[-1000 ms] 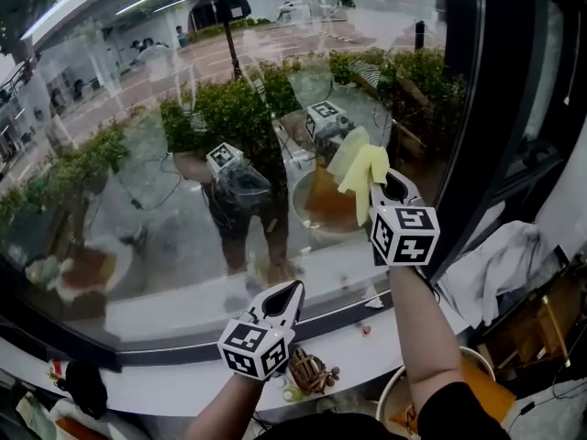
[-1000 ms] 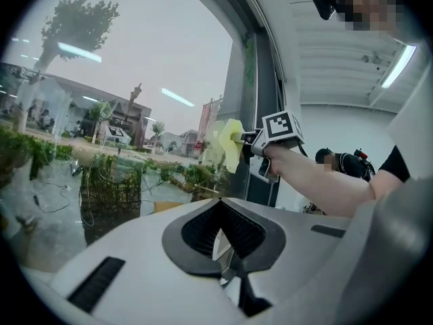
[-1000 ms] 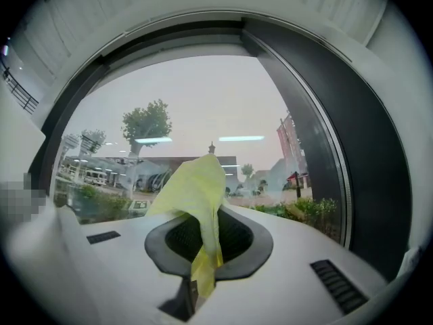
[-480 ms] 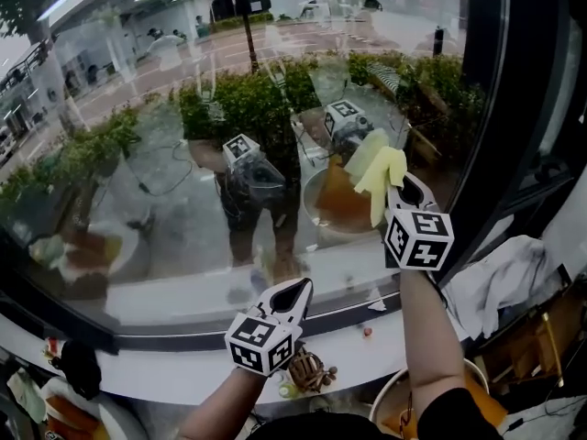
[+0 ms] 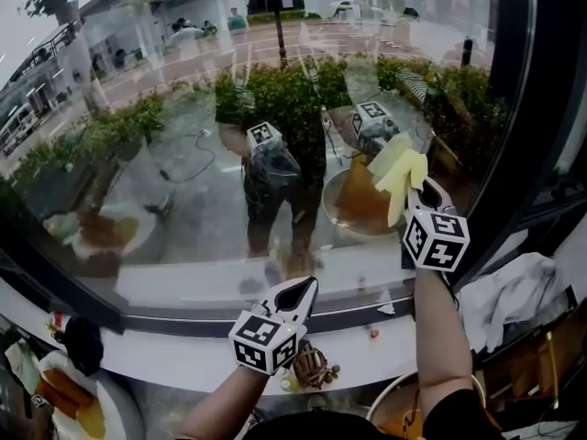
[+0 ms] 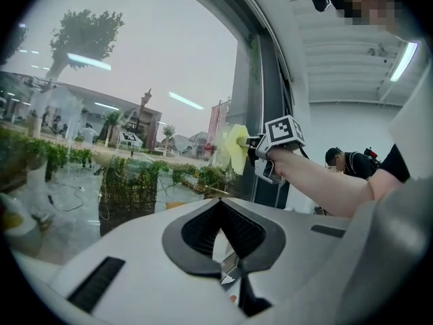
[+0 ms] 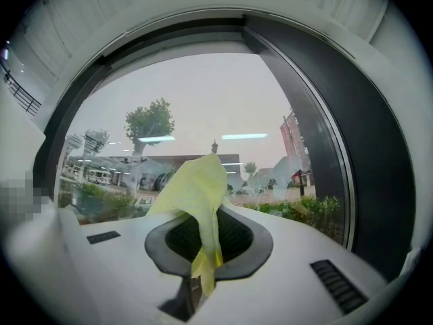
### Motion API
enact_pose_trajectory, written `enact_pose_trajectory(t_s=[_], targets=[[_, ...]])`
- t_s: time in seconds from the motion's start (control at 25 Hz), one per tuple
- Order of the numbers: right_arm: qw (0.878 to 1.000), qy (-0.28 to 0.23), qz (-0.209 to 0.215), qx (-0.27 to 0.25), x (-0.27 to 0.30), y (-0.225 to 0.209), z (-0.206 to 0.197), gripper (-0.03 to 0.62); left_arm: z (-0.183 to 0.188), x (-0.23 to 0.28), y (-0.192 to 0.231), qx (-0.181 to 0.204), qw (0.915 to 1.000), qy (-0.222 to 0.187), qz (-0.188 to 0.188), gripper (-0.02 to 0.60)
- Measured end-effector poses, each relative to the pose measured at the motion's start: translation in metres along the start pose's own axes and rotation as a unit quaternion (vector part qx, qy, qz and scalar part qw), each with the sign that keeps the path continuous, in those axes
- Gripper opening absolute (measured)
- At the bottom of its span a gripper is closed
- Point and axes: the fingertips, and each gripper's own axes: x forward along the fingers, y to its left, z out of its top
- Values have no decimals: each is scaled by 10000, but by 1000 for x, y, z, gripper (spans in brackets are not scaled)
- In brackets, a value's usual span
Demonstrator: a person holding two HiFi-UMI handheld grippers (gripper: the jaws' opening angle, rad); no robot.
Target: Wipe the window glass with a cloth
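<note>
A large window pane (image 5: 183, 154) fills the head view, showing shrubs outside and my reflection. My right gripper (image 5: 423, 191) is raised at the pane's right side, shut on a yellow cloth (image 5: 401, 170) that sticks up from its jaws against the glass. The same yellow cloth (image 7: 196, 198) rises out of the jaws in the right gripper view, and shows small as the cloth (image 6: 235, 148) in the left gripper view. My left gripper (image 5: 295, 294) sits low near the sill (image 5: 183, 356), shut with nothing in it.
A dark window frame (image 5: 514, 126) runs down the right side. On the sill lie a small brown woven object (image 5: 312, 367) and bits of debris. A white cloth (image 5: 514, 291) lies at the right, a round bowl (image 5: 404, 406) below it, and a plate of food (image 5: 69, 401) at lower left.
The view has shifted, so the pane and both grippers sit slightly further right and lower in frame. The right gripper stays against the glass with the cloth.
</note>
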Motion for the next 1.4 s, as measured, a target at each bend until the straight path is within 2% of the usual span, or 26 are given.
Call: enact_pose_trajectory(t_s=[0.16,0.32,0.64,0.84,1.08,1.4], targets=[[9999,68,88,-10,-3,6,-8,41,-4,-17,4,-44,9998,-15,204,-2],[9996,145,242,-25,-13,30,-21,41,-11,-44,17,-169,9988,-75,444,-2],[9963,184,842,42,-53,125,-33,41,-21,-122,45,-401,9953,-143,876,-2],[9919,340,1226,35,-98,199,-48,42,-33,-185,54,-540,9926,-158,1078,-2],[9877,498,1477,93,-163,273,-59,42,-44,-264,59,-678,9898,-238,1232,-2],[9832,695,1677,197,-253,328,-78,43,-67,-330,33,-658,9897,-197,1259,-2]])
